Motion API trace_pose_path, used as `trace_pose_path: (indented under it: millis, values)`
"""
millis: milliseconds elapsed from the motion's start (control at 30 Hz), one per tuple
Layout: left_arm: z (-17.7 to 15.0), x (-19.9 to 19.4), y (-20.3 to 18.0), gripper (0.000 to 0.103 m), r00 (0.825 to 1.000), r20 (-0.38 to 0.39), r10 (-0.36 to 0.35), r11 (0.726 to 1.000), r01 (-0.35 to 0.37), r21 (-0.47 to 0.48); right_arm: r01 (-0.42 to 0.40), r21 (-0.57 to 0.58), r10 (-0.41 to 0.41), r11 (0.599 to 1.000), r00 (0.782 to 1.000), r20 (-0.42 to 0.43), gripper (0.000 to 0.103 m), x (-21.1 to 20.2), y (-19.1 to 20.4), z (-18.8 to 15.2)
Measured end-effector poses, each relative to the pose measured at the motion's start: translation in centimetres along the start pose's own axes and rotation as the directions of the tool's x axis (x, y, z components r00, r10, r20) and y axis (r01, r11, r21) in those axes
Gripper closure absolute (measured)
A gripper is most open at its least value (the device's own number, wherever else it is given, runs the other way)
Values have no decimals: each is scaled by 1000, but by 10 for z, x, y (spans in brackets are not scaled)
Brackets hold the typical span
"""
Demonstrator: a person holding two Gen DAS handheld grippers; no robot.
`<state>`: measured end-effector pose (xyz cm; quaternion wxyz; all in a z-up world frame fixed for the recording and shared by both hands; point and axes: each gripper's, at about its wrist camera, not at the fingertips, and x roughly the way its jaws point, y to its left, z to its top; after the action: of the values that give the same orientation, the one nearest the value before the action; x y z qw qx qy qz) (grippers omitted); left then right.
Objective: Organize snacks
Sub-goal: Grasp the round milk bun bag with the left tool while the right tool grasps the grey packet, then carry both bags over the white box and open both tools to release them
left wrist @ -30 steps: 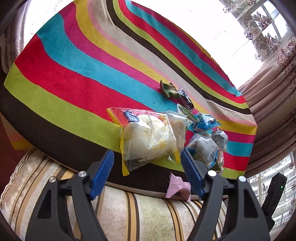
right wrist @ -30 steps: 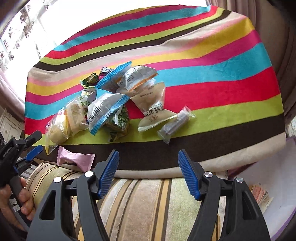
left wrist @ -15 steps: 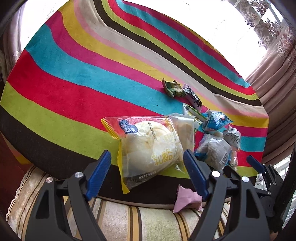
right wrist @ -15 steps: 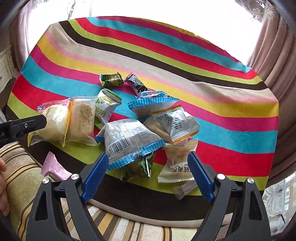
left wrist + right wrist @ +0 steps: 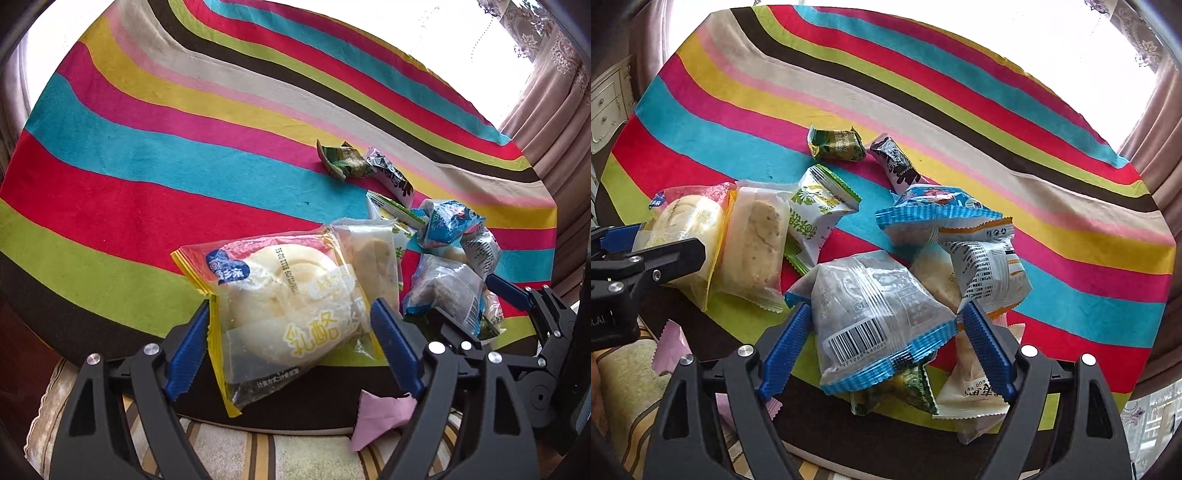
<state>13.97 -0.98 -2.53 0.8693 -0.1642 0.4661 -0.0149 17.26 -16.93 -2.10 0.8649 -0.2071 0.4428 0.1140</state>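
A clear bread packet with yellow edges point(image 5: 288, 306) lies near the front edge of the striped cloth; it also shows in the right wrist view point(image 5: 683, 225). My left gripper point(image 5: 291, 350) is open, its blue fingers either side of this packet. A clear packet with blue edges and a barcode point(image 5: 875, 321) lies on the snack pile. My right gripper point(image 5: 886, 350) is open, fingers straddling it. A pale cake packet point(image 5: 755, 240), a green-white packet point(image 5: 816, 210), a green candy point(image 5: 836, 144) and a dark wrapper point(image 5: 895, 162) lie behind.
The striped cloth point(image 5: 147, 155) covers the table; its left and far parts hold no snacks. A pink packet point(image 5: 380, 410) sits on the striped cushion point(image 5: 288, 458) below the table's front edge. Curtains point(image 5: 554, 96) hang at the right. My right gripper shows in the left wrist view point(image 5: 532, 317).
Both grippers have moved forward over the table edge. The left now straddles the bread packet; the right has swung left and in, straddling the barcode packet. Both stay open.
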Motion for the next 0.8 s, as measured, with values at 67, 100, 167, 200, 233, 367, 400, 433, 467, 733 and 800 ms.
trace_pose_path:
  millis: [67,100,167,200,233,367,400,433,467,733,800]
  values:
    - [-1,3,-2,19,1000,-6,15,1000,-15,11,5,-1,-5,1000,1000,2,27,1,2,0]
    - [-1,4,-3,19,1000,-9,24,1000,-24,18,7,-4,-7,1000,1000,3,27,1,3,0]
    - [-2,7,-6,21,999,-14,43,998,-42,35,-3,-11,3,1000,1000,5,27,1,5,0]
    - [-2,7,-8,25,999,-12,48,998,-47,44,-15,-9,15,1000,1000,5,27,2,4,0]
    - [-2,6,-10,31,999,-7,53,997,-53,52,-30,0,30,1000,1000,5,27,4,3,1]
    - [-3,4,-13,37,998,6,55,996,-56,71,-80,44,81,996,996,-20,29,16,-4,0]
    - [-4,4,-12,38,999,10,51,996,-52,68,-82,41,83,996,996,-16,33,15,-4,0]
    - [-4,3,-12,39,999,14,47,997,-47,63,-89,38,89,995,996,-7,36,13,-3,0]
    - [-4,2,-11,40,999,18,42,997,-43,58,-99,35,99,994,995,0,49,11,-2,0]
    - [-7,-15,-7,42,996,81,31,999,-33,21,-163,131,159,978,986,40,71,-3,-22,-8]
    - [-7,-18,-7,42,995,93,33,999,-34,16,-171,147,166,974,985,43,74,-6,-25,-12]
